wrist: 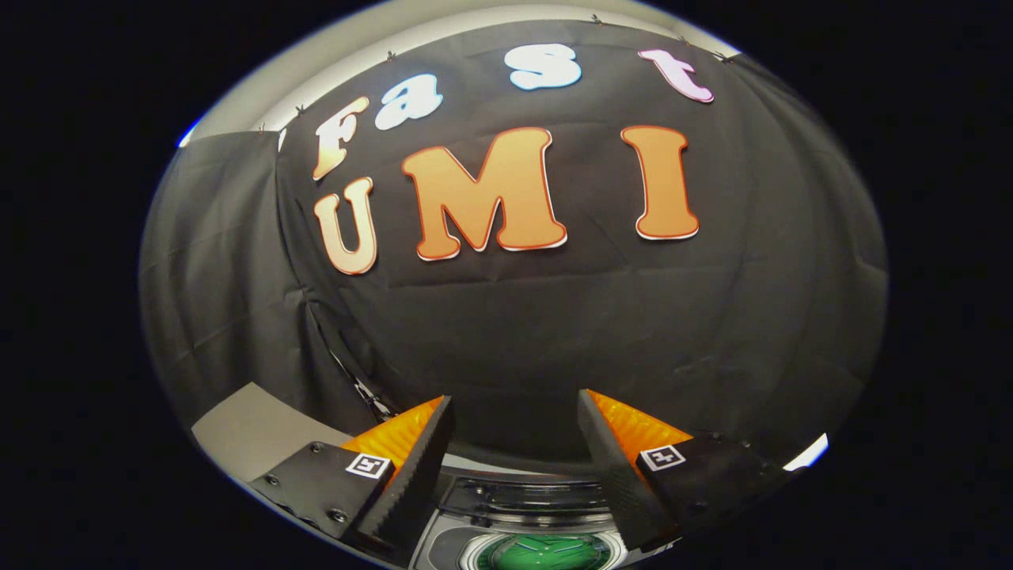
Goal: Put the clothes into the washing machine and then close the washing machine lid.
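My gripper [516,405] stands open, its two fingers wide apart with nothing between them, raised and facing the booth's black cloth wall. Below the fingers shows the top of the washing machine [475,546], pale grey with a dark panel toward the wall. Its round opening [546,552] sits right under the gap between my fingers, and something green lies inside it. I cannot tell from here whether a clear lid covers that opening.
The black cloth wall [506,332] rises just behind the machine. A pale grey surface [253,427] lies off to the left of the left finger, beside a fold in the cloth.
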{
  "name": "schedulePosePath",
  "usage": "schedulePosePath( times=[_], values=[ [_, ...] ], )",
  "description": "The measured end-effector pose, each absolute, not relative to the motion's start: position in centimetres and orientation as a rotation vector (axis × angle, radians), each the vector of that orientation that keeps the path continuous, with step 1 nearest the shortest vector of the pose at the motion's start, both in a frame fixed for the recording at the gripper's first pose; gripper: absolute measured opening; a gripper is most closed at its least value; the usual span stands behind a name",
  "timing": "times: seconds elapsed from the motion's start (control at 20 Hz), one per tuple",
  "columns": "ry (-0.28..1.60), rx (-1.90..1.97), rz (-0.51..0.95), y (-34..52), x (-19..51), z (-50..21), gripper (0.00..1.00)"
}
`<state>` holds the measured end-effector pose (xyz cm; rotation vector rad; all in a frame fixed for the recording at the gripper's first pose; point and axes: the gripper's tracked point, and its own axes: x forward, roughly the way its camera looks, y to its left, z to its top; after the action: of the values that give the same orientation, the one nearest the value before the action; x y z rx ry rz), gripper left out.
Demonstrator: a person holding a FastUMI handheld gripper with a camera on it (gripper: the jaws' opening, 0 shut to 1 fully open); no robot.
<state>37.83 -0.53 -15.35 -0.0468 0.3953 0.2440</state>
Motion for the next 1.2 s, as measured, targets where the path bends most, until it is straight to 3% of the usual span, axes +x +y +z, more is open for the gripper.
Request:
schedulePosePath(
  times=[0.45, 0.8, 1.2],
  values=[
    [0.614, -0.156, 0.152, -3.0, 42.1, -26.0, 0.99],
    [0.596, -0.151, 0.138, -2.7, 41.3, -25.6, 0.97],
    [0.543, -0.136, 0.113, -3.5, 35.4, -25.0, 0.97]
  ],
)
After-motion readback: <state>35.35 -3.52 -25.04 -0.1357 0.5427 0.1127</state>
